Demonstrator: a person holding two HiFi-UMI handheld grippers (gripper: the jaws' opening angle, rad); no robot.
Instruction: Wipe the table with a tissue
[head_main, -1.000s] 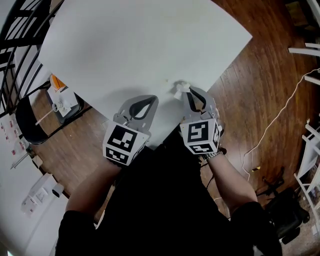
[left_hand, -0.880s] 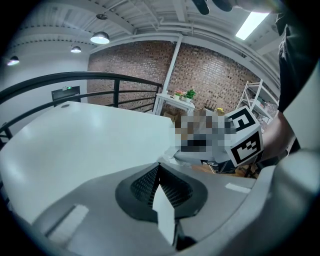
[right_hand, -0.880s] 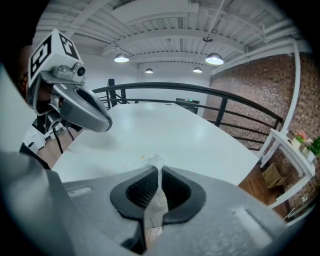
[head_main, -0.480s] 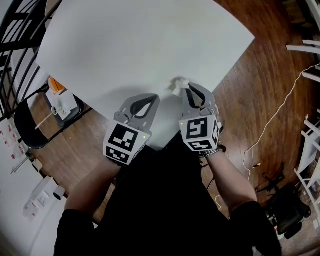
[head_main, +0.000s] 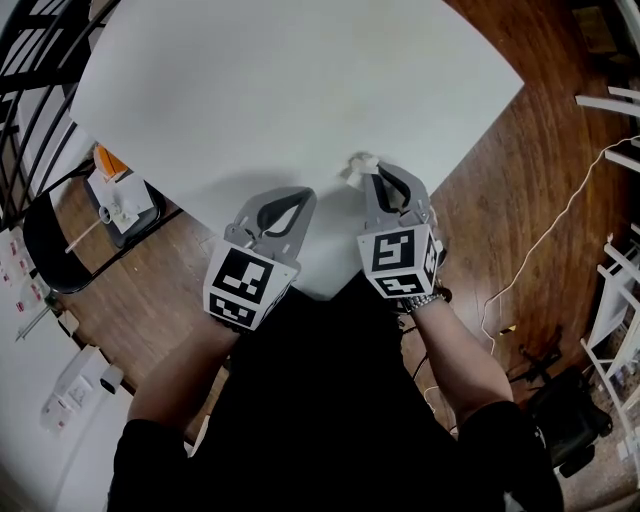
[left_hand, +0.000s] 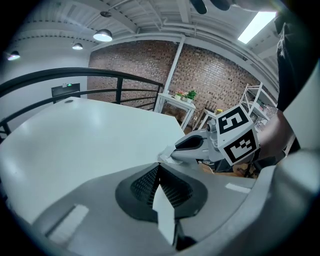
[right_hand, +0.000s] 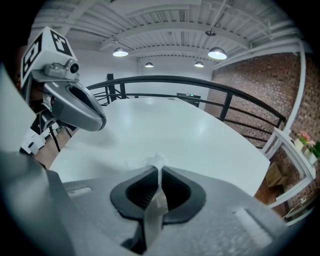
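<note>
Right claw (head_main: 368, 176) is closed on the tissue (right_hand: 156, 161), with a small tuft protruding, low over the tabletop (head_main: 290, 80) near its right-hand edge. Left claw (head_main: 303, 194) is closed beside it, nothing showing at its tip.

Risks: the tuft is small (hard tips may scrape instead), and a rightward stroke would likely run off the edge.

There is ample open room forward and to the left.

Head view: high, steeply down on table (head_main: 280, 90). Gripper views: low, close behind own jaws, facing across same table.

Grey left hand-held gripper (head_main: 303, 194) and right hand-held gripper (head_main: 372, 176) carry black-and-white marker cubes (head_main: 245, 286); the person wears black clothing (head_main: 320, 400).
</note>
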